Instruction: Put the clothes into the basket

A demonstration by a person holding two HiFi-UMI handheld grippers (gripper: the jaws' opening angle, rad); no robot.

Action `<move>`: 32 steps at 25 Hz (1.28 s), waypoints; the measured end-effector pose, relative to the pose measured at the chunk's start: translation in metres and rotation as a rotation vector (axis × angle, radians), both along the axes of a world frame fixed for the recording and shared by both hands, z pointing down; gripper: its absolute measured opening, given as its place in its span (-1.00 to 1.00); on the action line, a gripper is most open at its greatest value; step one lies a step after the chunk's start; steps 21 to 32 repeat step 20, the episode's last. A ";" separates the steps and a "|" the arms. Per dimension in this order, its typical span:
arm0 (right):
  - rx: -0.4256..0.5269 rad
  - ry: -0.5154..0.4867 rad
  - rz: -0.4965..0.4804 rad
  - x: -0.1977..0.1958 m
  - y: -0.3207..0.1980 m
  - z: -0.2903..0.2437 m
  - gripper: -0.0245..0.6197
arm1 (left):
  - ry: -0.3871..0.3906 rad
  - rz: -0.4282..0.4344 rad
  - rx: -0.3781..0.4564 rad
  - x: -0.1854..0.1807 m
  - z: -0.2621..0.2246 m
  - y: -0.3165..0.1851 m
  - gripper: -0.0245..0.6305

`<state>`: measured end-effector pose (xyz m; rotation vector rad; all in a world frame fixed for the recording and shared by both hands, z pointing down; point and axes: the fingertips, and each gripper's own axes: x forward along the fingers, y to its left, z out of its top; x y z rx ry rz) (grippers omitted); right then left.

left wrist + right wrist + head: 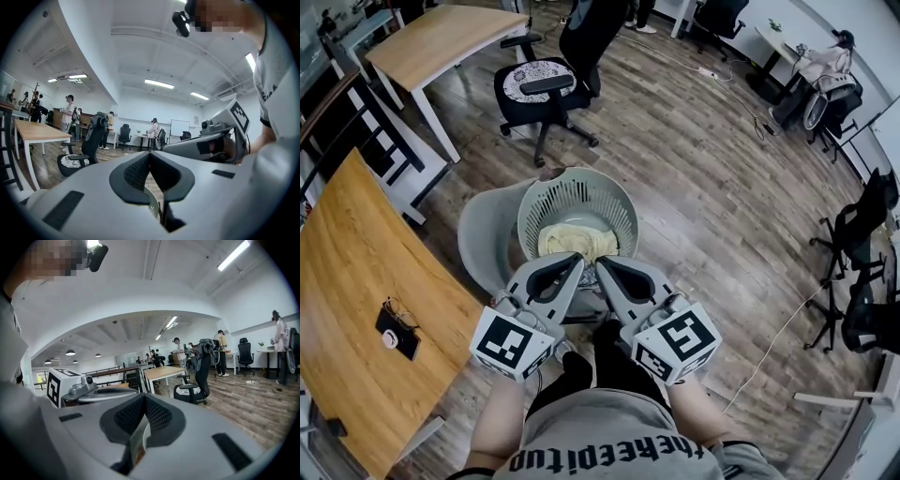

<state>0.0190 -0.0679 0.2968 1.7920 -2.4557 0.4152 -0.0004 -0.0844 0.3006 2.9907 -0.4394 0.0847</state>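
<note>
At the near rim of the basket [628, 214], the left gripper [578, 260] and the right gripper [602, 265] each have their jaws pinched shut on its thin wall, apparently to carry it. The yellow clothes [576, 241] already lie inside.

Dark letters run across the shirt [614, 441] at the bottom centre of the head view, roughly "theeepituo"; the spelling is uncertain. The cubes [514, 342] on the left gripper [577, 262] and right gripper [603, 263] bear black-and-white square markers, without letters.
</note>
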 end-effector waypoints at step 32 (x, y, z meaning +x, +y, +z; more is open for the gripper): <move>0.017 0.030 0.015 -0.013 0.008 -0.007 -0.89 | 0.031 0.019 -0.010 -0.013 -0.006 0.008 -0.88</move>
